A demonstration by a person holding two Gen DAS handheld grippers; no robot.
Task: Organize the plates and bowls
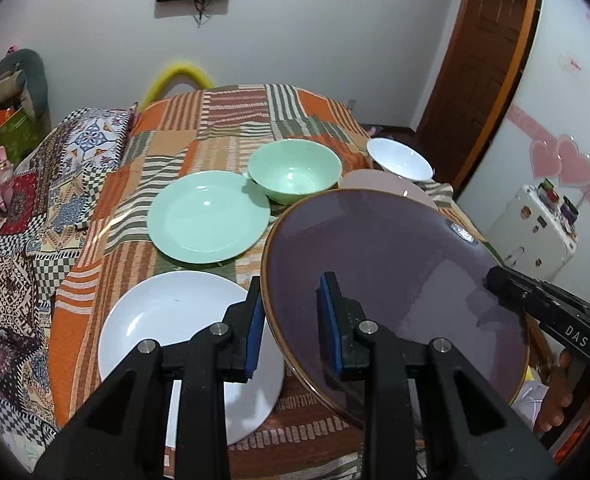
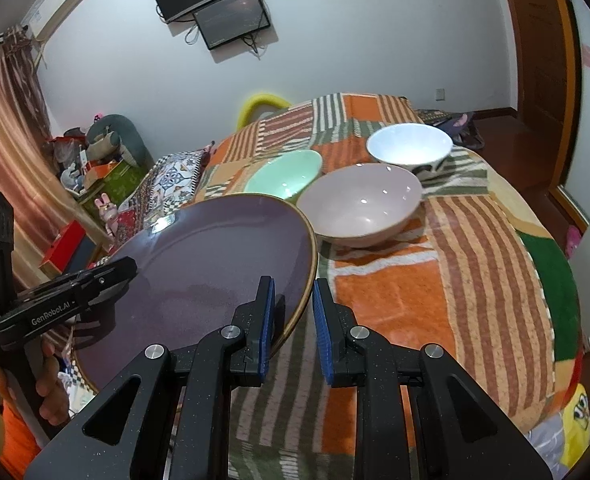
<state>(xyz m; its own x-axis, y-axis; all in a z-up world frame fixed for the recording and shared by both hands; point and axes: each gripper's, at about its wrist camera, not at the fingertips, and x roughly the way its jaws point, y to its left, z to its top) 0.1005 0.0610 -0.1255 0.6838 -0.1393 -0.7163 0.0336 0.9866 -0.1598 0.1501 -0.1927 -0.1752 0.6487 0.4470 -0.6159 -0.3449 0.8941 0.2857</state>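
While both tongs carried the purple plate (image 1: 395, 280) clear of the bed (image 2: 475, 280), the step in hand looked like the moving of that plate toward its place among the other dishes. The left tongs (image 1: 293, 320) pinched the plate's rim at its near left edge, one blue pad above the glaze and one beneath, and the right tongs (image 2: 293, 320) were pressed nearly together on the opposite rim; each showed in the other's view as a black arm reaching in from the side, with a person's fingers (image 1: 563, 396) wrapped round the handle. Seen along the left tongs, the plate hung tilted in the air at about four o'clock from the green plate (image 1: 209, 216), with the white plate (image 1: 175, 336) lying at eight o'clock of it on the striped blanket. The green bowl (image 1: 295, 170) stood at twelve o'clock, the pink bowl (image 2: 361, 204) just beside it, and the white bowl (image 2: 409, 146) farther off at one o'clock. To my eye the next move called for levelling the plate and lowering it squarely, likely onto one of the flat plates, both grips slackening together so it would not slide or clatter.
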